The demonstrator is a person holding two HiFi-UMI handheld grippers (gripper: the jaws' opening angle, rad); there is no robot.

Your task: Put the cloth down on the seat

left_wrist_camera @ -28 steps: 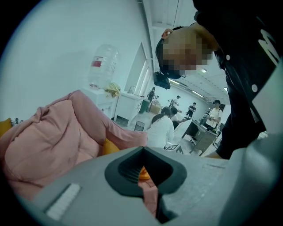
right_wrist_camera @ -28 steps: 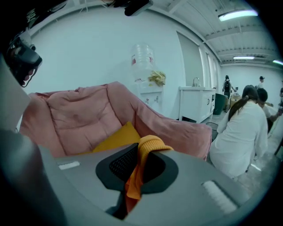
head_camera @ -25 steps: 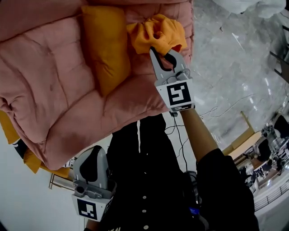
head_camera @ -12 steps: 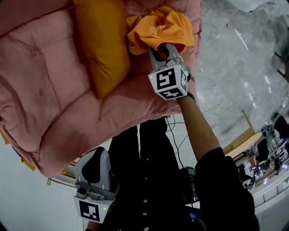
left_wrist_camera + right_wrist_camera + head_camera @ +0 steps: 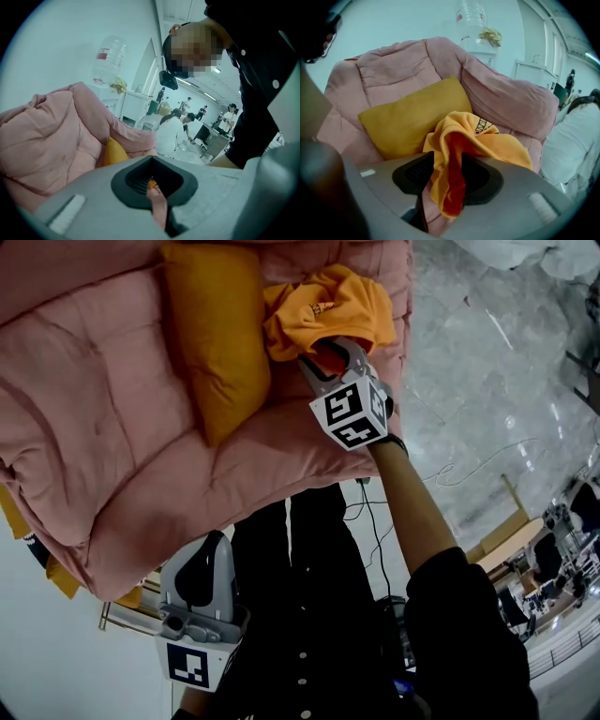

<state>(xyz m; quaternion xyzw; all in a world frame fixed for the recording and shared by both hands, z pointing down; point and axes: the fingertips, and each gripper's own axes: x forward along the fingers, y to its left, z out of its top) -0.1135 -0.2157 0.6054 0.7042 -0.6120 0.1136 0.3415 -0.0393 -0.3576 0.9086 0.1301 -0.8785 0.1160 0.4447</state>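
our right tongs (image 5: 330, 352) have just opened, cloth (image 5: 337, 301) between them beside the cushion (image 5: 220, 343); we should withdraw straight, unsnagged; left tongs (image 5: 211, 549) closed.

The cloth (image 5: 328, 310) is a soft, matt orange knit with a ribbed edge. The seat (image 5: 112, 427) is covered in padded pink fabric, matt and creased along stitched seams, and the cushion (image 5: 220, 343) on it is smooth matt mustard fabric. The floor (image 5: 487, 362) looks like glossy grey marbled stone.
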